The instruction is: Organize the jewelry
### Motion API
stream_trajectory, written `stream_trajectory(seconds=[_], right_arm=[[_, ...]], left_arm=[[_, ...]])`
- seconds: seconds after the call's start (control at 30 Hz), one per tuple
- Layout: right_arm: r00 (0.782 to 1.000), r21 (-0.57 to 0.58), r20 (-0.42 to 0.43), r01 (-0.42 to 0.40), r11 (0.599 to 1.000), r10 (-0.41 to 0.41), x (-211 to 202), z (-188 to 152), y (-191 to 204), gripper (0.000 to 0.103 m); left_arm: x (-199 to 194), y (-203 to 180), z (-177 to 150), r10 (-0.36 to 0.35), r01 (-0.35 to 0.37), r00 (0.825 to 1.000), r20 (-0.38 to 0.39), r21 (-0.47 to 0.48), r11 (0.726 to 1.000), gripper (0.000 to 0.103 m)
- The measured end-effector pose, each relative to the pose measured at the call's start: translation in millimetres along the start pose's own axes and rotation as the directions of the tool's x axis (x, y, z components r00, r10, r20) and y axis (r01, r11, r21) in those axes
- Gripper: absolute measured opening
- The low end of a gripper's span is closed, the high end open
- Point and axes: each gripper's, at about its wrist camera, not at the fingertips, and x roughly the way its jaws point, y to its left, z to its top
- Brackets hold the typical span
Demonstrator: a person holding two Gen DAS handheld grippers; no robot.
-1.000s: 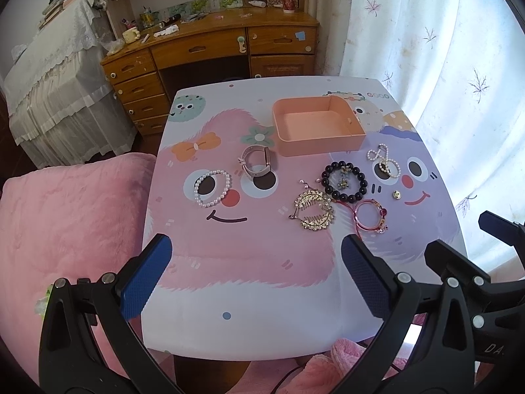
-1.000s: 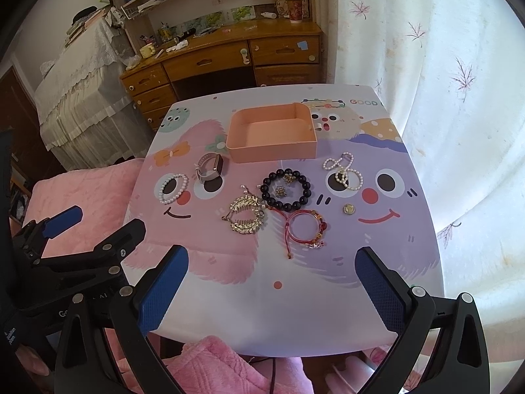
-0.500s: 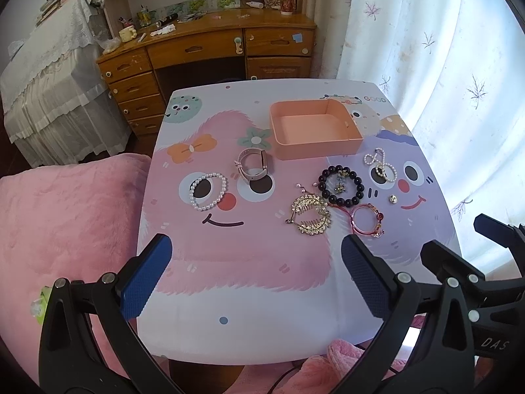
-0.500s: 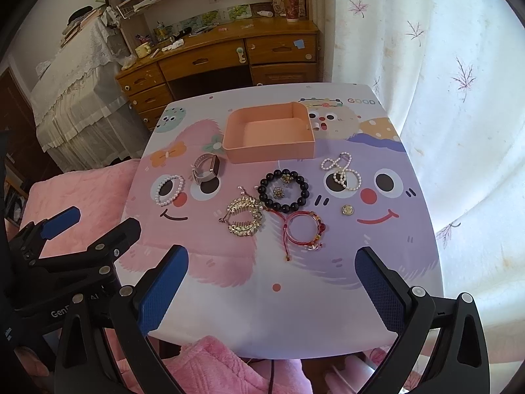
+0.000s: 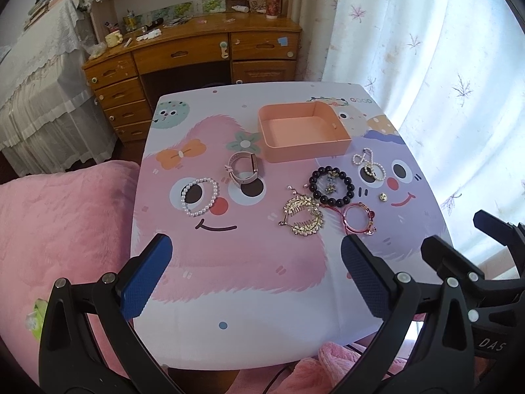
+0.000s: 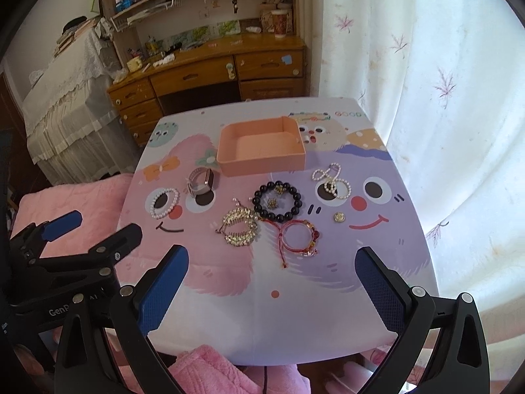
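Note:
An empty peach tray stands at the back of the cartoon-print table. In front of it lie a pearl bracelet, a pink watch, a gold leaf hair clip, a black bead bracelet, a red string bracelet, a pearl chain and a small gold stud. My left gripper is open and empty over the near table edge. My right gripper is open and empty beside it.
A pink plush cushion lies left of the table. A wooden desk with drawers stands behind it, a lace-covered bed at the far left, and a white curtain along the right.
Both grippers have pulled back and up a little, so the table and jewelry look smaller and farther. Nothing on the table has moved.

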Motion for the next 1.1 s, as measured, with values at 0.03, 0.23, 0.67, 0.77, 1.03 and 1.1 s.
stream_trajectory(seconds=[0.03,0.23,0.67,0.77,1.03,1.1], right_arm=[[1.0,0.007,0.012,0.002,1.0,-0.002,-3.4,-1.7,2.6,0.103],[0.994,0.019,0.097,0.052,0.998,-0.054,-25.0,-21.9,6.8,0.103],[0.998,0.119,0.017,0.051,0.992,-0.053,-4.0,-48.5,-34.2,0.103],[0.999,0.102,-0.006,0.053,0.993,-0.053,14.4,-49.1,-42.8,0.103],[0.995,-0.125,-0.072,0.055,0.991,-0.064,104.2,-45.1,-48.5,0.102],[0.997,-0.159,-0.07,0.006,0.987,-0.017,133.0,-41.8,-53.9,0.102]], left_arm=[[-0.8,0.1,-0.7,-0.006,0.006,1.0,0.002,0.008,1.0,0.102],[-0.1,3.4,-5.7,-0.066,0.066,0.998,-0.013,0.035,0.997,0.102],[49.7,-6.8,-7.4,-0.205,0.209,0.958,-0.198,-0.003,0.978,0.1],[67.7,-9.6,-2.2,-0.228,0.227,0.943,-0.244,-0.03,0.973,0.1],[154.0,-35.7,13.8,-0.154,0.142,0.936,-0.316,-0.061,0.988,0.1],[179.0,-43.9,14.3,-0.131,0.117,0.939,-0.317,-0.065,0.991,0.1]])
